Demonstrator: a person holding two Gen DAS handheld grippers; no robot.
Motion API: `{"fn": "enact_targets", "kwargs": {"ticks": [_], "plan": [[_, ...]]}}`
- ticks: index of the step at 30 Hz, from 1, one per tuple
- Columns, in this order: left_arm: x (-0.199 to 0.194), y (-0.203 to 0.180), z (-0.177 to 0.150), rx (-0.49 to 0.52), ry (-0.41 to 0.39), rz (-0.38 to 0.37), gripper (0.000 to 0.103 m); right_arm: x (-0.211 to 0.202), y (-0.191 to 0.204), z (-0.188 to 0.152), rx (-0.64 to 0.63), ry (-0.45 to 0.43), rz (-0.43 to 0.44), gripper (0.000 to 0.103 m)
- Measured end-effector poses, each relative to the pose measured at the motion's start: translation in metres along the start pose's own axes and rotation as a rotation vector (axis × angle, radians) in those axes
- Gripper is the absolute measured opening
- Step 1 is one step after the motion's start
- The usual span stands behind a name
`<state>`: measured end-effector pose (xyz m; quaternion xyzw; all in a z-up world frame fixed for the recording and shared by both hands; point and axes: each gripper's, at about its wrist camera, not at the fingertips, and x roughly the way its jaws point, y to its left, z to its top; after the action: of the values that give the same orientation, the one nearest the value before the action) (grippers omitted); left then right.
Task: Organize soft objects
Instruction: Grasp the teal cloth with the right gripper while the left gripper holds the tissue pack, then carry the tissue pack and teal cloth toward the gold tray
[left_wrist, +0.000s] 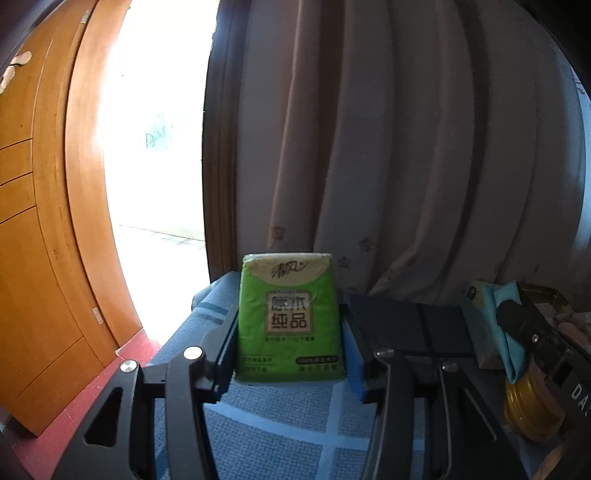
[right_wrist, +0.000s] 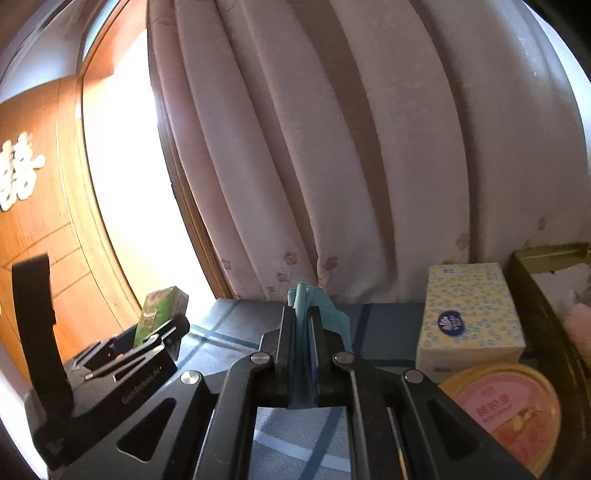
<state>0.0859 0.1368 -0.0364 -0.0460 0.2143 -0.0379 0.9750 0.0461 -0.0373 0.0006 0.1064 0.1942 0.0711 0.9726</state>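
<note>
Left hand-held gripper (left_wrist: 290, 332): clamped on a green tissue pack (left_wrist: 290, 314), fingers pressing both its sides, held clear above the blue checked cloth (left_wrist: 295, 424).
Right hand-held gripper (right_wrist: 304, 325): jaws together, pinching a folded teal cloth (right_wrist: 308, 306) that sticks up past the fingertips.
Where the goods are: both soft items are in the air, one per hand; seen from the left wrist, the teal cloth (left_wrist: 506, 321) is off to the right.
Waiting pieces: a white spotted tissue box (right_wrist: 469, 314) stands on the covered surface, just behind a round pink-lidded tin (right_wrist: 509, 402).
Likely destination: a dark, gold-rimmed container (right_wrist: 543, 266) at far right, with something pale inside; too little shows to say whether anything is sorted.
Progress: by the look of it, mid-carry; two items picked, none seen placed, the box untouched.
Edges: the surface ends close ahead at the curtain (right_wrist: 332, 147), and drops away at left toward the bright doorway (left_wrist: 155, 129) and wooden panel (left_wrist: 44, 221).
Open room: bare checked cloth lies between the grippers; the right side is crowded with box, tin and container.
</note>
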Motion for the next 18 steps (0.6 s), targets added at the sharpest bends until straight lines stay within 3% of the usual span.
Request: {"fn": "enact_targets", "kwargs": {"ticks": [6, 18], "plan": [[-0.003, -0.005, 0.0, 0.018, -0.014, 0.018, 0.049, -0.018, 0.009, -0.004, -0.069, -0.026, -0.003, 0.007], [-0.02, -0.019, -0.006, 0.019, -0.025, 0.066, 0.049, -0.033, 0.003, -0.006, -0.088, -0.043, 0.009, 0.007]]}}
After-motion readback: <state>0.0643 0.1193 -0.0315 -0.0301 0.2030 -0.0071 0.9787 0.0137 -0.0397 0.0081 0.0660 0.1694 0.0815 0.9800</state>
